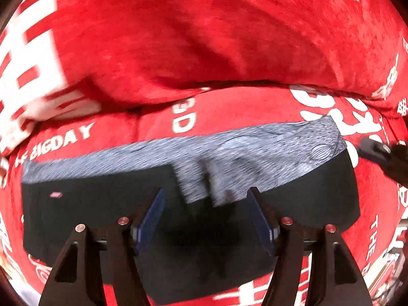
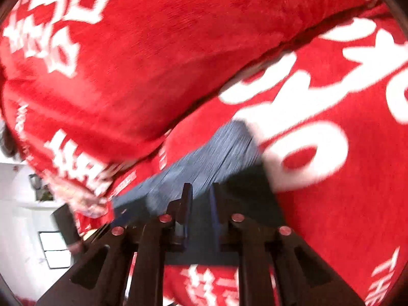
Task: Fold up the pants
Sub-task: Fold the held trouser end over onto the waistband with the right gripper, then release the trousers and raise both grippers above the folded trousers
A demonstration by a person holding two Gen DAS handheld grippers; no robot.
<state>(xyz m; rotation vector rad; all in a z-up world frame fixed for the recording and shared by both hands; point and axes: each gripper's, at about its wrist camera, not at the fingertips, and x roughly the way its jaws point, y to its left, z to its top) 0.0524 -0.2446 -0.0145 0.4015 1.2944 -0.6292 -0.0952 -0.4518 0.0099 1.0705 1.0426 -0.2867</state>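
The pants [image 1: 89, 204] lie folded as a wide black block on the red cover, with a grey heathered inner band [image 1: 255, 150] along the far edge. My left gripper [image 1: 206, 201] hovers over the block's middle, pointing steeply down. Its jaws are open and the blue pads [image 1: 153, 214] touch no cloth. In the right wrist view the pants [image 2: 250, 191] show as a black corner with the grey band [image 2: 224, 148] beyond it. My right gripper [image 2: 200, 196] is above that end, its jaws a narrow gap apart with nothing pinched between them. Both views are motion-blurred.
A red plush cover with white lettering [image 1: 242, 107] lies under the pants. A thick roll of the same red cloth [image 1: 204, 38] rises just behind them. A dark tool part [image 1: 377, 153] pokes in at the right edge. White room wall [image 2: 20, 204] shows beyond the bed's left side.
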